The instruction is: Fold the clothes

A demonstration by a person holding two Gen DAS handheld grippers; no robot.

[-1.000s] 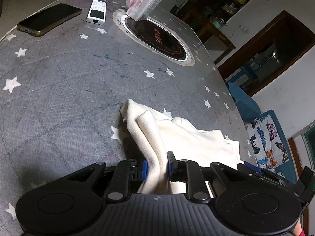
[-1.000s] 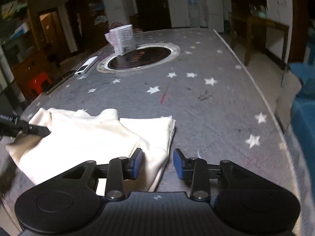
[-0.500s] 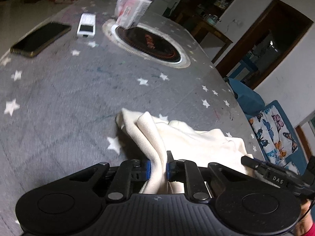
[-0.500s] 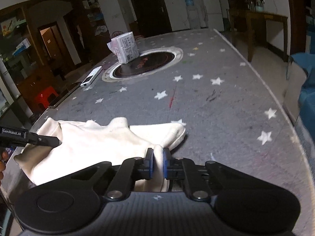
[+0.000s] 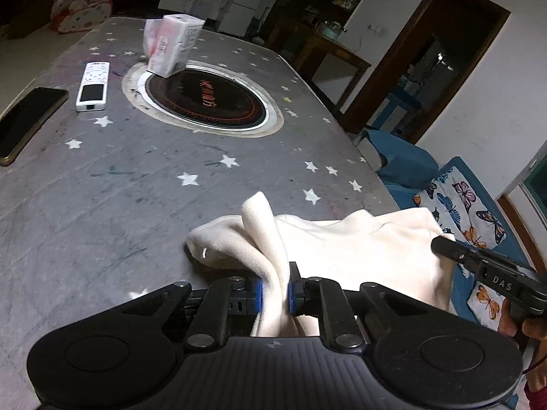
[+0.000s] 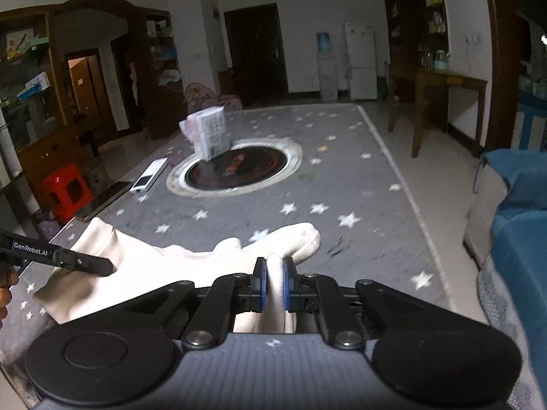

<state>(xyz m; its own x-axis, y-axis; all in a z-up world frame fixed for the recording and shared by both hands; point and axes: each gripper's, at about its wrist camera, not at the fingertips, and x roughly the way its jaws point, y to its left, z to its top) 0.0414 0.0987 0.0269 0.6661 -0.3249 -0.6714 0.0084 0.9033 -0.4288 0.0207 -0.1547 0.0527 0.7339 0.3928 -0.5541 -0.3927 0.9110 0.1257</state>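
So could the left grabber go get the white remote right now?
Probably not yet. The left gripper is shut on the cream garment, so its fingers are full. The white remote lies far up the table beside the phone; nothing blocks the way, but it would need to let go first.

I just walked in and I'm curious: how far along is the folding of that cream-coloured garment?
Early on. Done: both grips are made. The left hand-held gripper and the right hand-held gripper are each shut on an edge of the cream garment. In hand: the pinched edges are raised off the star-patterned table. Left: the cloth looks rumpled with no neat fold visible, so the folding itself remains.
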